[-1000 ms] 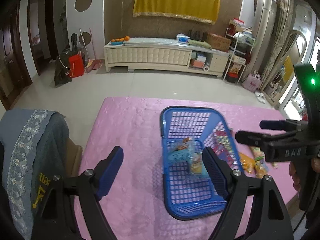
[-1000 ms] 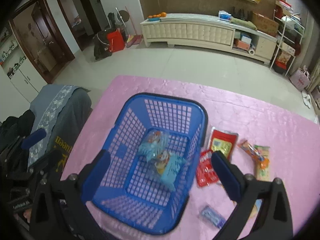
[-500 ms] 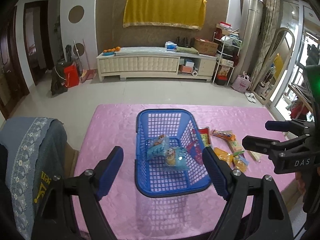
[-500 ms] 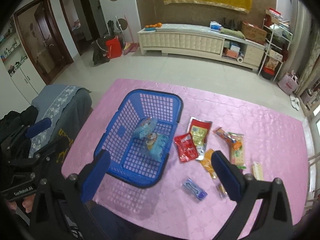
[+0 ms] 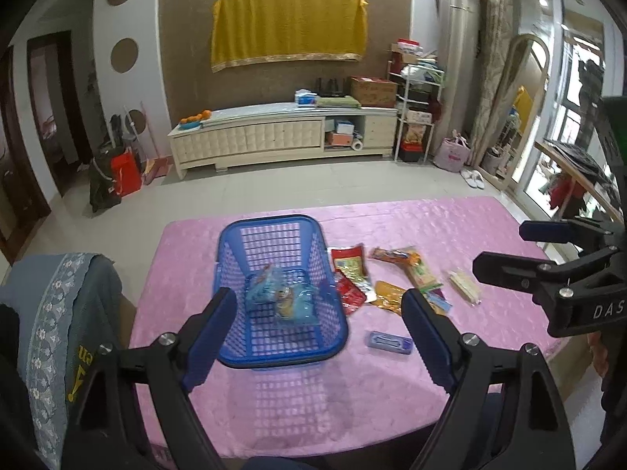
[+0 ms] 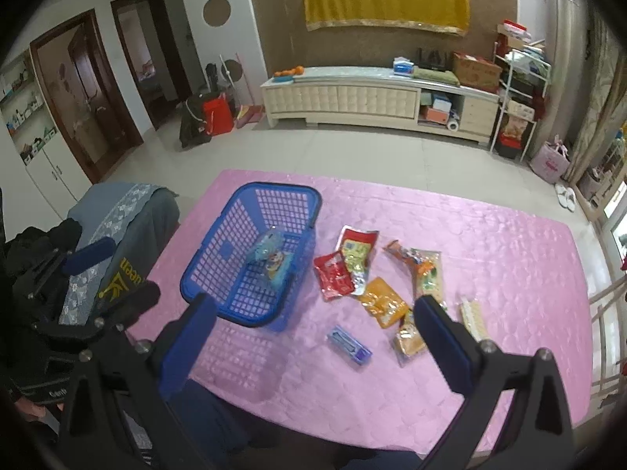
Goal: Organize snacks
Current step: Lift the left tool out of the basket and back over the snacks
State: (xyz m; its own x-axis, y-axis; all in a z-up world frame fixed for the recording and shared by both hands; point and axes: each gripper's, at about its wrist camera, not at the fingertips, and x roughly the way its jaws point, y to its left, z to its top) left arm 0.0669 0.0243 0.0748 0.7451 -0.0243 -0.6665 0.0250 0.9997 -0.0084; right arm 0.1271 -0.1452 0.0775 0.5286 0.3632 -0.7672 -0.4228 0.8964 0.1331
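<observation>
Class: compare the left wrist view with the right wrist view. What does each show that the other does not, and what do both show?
Only the left wrist view shows the tall mirror and the right gripper from the side, open. Only the right wrist view shows the white cupboard by the doors. Both show the blue basket holding light-blue packets, and loose snacks such as the red packet on the pink tablecloth.

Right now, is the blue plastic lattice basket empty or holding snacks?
Holding snacks: two light-blue packets lie on the floor of the blue plastic lattice basket; the other packets are on the pink tablecloth.
</observation>
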